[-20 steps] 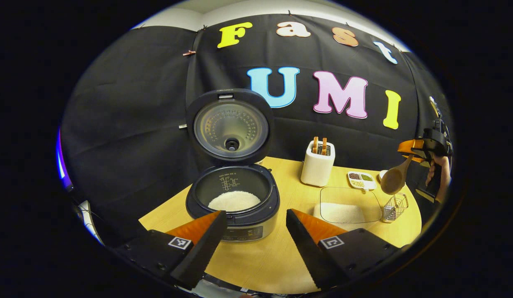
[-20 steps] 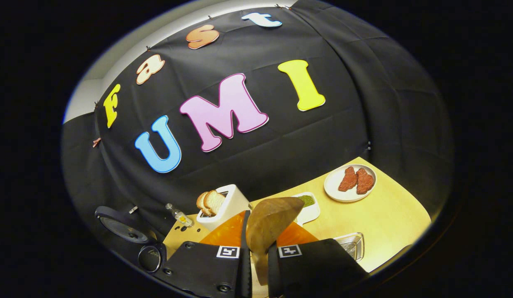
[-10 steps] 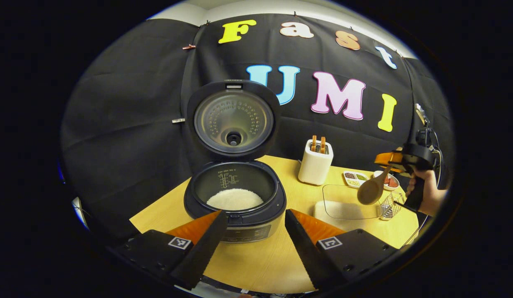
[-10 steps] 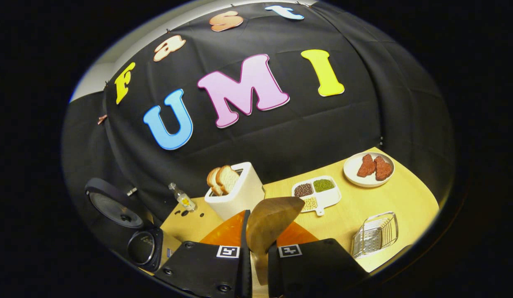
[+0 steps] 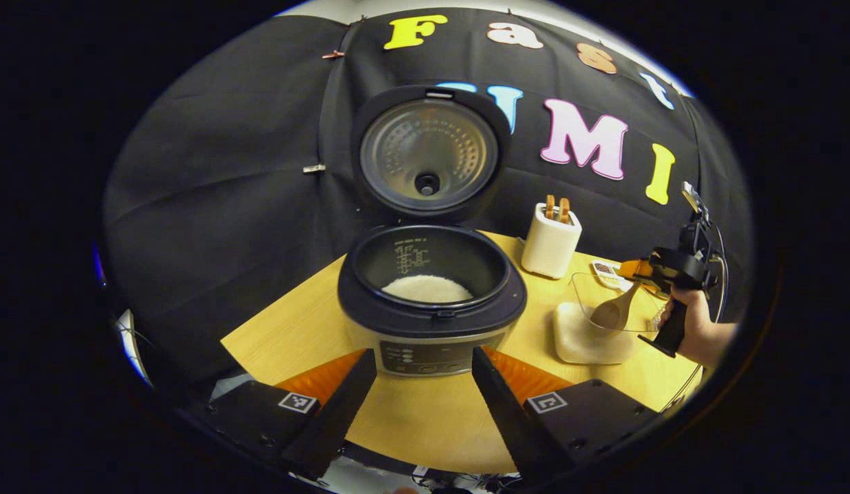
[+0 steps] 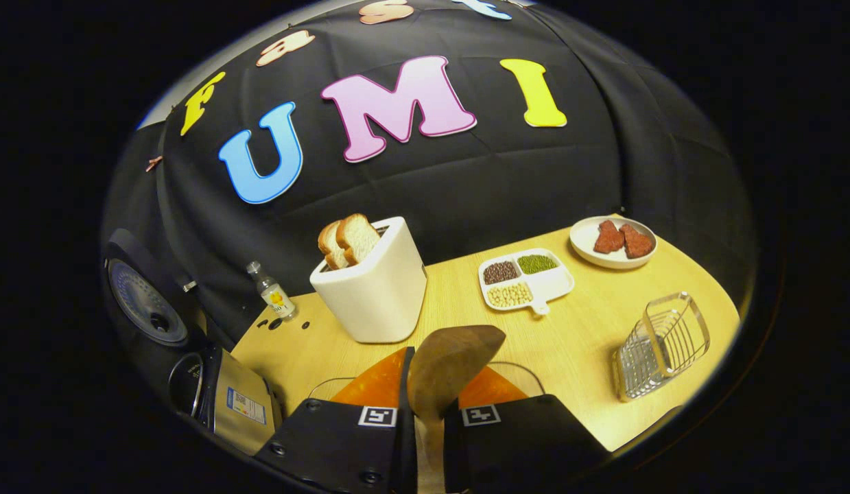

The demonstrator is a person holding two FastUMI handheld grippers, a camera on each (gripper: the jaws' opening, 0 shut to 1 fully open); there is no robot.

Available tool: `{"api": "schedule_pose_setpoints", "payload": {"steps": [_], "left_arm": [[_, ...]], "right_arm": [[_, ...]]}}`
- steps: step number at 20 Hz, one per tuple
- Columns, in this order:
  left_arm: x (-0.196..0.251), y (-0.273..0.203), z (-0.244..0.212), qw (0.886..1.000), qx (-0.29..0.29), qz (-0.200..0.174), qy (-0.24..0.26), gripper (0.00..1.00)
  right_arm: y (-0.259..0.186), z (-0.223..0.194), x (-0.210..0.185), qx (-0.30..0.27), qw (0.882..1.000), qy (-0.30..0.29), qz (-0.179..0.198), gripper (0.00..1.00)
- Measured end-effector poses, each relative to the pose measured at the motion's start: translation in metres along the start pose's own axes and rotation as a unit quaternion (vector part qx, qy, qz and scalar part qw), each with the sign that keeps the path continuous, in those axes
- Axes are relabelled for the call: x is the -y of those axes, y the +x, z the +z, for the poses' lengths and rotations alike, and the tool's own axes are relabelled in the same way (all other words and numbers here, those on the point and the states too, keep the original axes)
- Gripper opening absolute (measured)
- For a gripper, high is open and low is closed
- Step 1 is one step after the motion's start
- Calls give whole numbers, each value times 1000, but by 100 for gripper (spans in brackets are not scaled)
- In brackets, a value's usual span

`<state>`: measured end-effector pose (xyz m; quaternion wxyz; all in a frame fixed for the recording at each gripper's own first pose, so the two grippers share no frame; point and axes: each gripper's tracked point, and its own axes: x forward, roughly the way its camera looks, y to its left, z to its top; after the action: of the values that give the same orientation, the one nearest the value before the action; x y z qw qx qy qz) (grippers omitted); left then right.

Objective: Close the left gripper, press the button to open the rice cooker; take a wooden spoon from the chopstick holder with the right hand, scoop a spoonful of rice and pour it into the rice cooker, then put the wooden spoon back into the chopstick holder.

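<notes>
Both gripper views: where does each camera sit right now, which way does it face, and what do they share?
Left gripper view: rides the open left gripper, low over the table edge, facing the open rice cooker; farther right, a hand holds the right gripper.
Right gripper view: rides the right gripper, clamping the wooden spoon, facing the toaster.
Shared: rice cooker, toaster, spoon.

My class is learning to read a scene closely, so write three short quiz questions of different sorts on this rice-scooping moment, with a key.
1. True or false: the rice cooker lid is shut.
2. What does the right hand-held gripper grip? A) bread B) wooden spoon C) bottle
3. Fill in: the spoon bowl hangs over the glass ____ of rice.

Key: 1 false. 2 B. 3 bowl.
</notes>
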<state>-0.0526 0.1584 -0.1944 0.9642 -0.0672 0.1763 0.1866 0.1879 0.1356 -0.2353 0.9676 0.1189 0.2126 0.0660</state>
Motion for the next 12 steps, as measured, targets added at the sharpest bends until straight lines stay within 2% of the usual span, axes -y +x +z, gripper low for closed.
{"api": "schedule_pose_setpoints", "payload": {"steps": [4, 8, 9, 12], "left_arm": [[-11, -4, 3, 999, 1, 3, -50, 96], [-13, -6, 3, 999, 6, -2, -35, 95], [-11, -8, 4, 999, 8, -8, -34, 92], [-4, -12, 6, 999, 12, -23, -32, 95]], "right_arm": [[-5, -5, -19, 6, 1000, 8, 7, 19], [-13, -17, -35, -22, 999, 25, 20, 20], [-15, -21, -39, -30, 999, 36, 24, 19], [-20, -29, -52, -54, 995, 78, 37, 19]]}}
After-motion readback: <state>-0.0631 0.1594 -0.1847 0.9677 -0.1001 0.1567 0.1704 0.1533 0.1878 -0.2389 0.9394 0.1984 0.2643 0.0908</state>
